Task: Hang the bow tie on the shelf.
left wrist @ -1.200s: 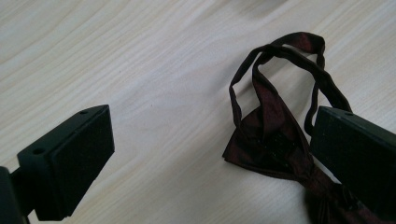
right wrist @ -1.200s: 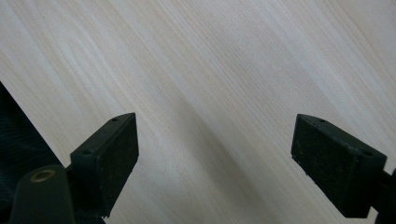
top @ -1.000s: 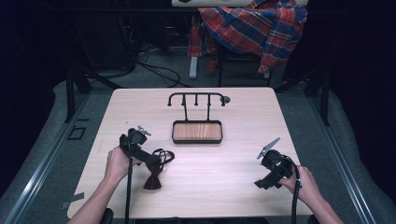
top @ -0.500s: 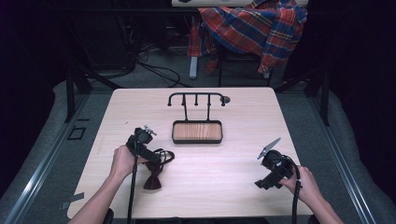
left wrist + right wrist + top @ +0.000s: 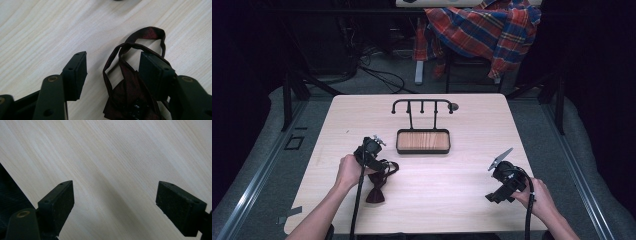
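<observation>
Left claw (image 5: 112,72) half spread, jaws just been closing, dark red bow tie (image 5: 130,90) between them: the left claw view shows the strap loop against the right pad, the left pad clear of the cloth. The high view gives the left claw (image 5: 379,167) tipped down over the tie, forearm angling in from below. Right claw (image 5: 115,205) spread wide over bare surface (image 5: 112,152), well apart from the tie, holding nothing. Wooden tray (image 5: 423,141) lies beyond the left claw.
</observation>
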A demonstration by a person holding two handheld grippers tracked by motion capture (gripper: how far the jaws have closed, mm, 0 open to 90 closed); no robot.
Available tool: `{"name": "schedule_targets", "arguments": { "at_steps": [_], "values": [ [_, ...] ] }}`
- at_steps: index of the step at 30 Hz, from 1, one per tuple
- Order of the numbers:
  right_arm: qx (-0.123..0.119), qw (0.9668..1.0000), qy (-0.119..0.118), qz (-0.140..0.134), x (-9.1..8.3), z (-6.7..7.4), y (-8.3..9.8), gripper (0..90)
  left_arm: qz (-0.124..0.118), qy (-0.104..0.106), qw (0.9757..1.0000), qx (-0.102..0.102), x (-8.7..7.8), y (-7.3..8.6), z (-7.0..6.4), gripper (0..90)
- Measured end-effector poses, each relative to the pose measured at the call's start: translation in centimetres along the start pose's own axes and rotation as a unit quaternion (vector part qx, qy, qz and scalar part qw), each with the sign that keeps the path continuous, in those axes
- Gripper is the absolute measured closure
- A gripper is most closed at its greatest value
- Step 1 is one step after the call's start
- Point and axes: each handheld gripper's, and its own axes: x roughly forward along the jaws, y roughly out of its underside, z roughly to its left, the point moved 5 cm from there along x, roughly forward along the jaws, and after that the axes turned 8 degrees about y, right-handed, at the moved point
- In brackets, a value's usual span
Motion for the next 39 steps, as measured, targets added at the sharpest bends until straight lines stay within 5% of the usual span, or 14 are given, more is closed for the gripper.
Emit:
{"name": "schedule_targets", "arguments": {
  "at_steps": [23,30,39],
  "values": [
    [-0.004,1.0,0.003,0.005,-0.1,0.0,0.1,14.8,0.037,-0.015,0.9988,0.026,0.8,0.4,-0.4,86.8],
    [-0.006,0.9999,0.007,0.006,-0.2,0.0,0.1,14.8,0.033,-0.023,0.9989,0.026,0.5,0.4,-0.3,88.7],
    [-0.004,1.0,0.006,0.003,-0.2,0.0,0.2,14.8,-0.011,-0.041,0.999,0.016,-1.6,0.3,0.1,88.7]
  ]
}}
